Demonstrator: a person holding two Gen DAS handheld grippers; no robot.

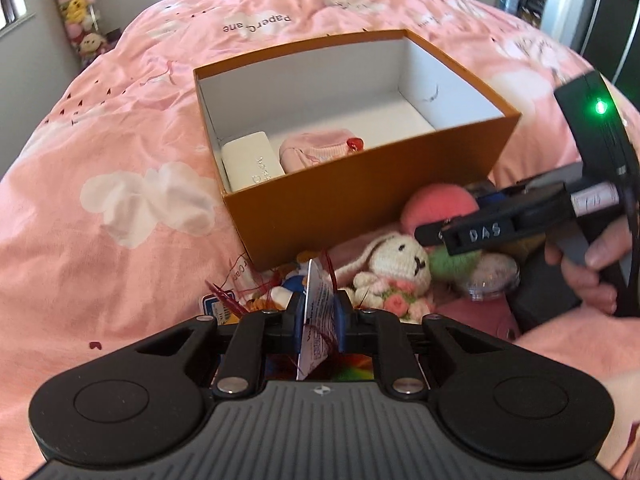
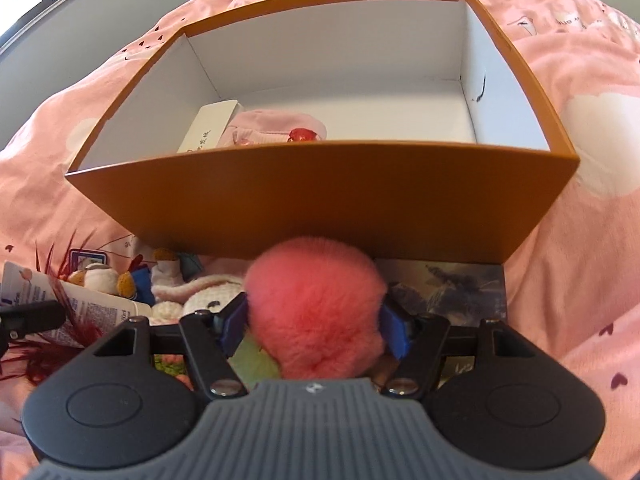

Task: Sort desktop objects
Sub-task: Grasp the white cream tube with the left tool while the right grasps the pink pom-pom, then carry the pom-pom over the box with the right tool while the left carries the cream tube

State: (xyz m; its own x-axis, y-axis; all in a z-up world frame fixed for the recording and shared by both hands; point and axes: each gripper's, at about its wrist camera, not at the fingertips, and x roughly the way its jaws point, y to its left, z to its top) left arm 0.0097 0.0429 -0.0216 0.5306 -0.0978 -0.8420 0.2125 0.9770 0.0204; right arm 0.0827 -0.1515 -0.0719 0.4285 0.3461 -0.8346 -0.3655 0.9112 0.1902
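An open orange box (image 1: 360, 200) (image 2: 320, 200) sits on a pink bedspread. It holds a white case (image 1: 250, 160) and a pink knitted piece (image 1: 316, 148). Loose items are heaped against its near wall. My left gripper (image 1: 318, 312) is shut on a flat white printed tube (image 1: 316, 300) (image 2: 92, 308), held edge-on between the blue pads. My right gripper (image 2: 316, 328) (image 1: 448, 220) reaches down around a fluffy pink pom-pom (image 2: 316, 304) (image 1: 436, 204). Its blue pads flank the fur without squeezing it.
In the heap lie a knitted white bunny with flowers (image 1: 400, 268), a small plush doll in blue (image 1: 288, 288), a green fuzzy item (image 1: 456, 268), a round clear jar (image 1: 492, 276) and a picture card (image 2: 448, 288). A person's hand (image 1: 592, 276) grips the right tool.
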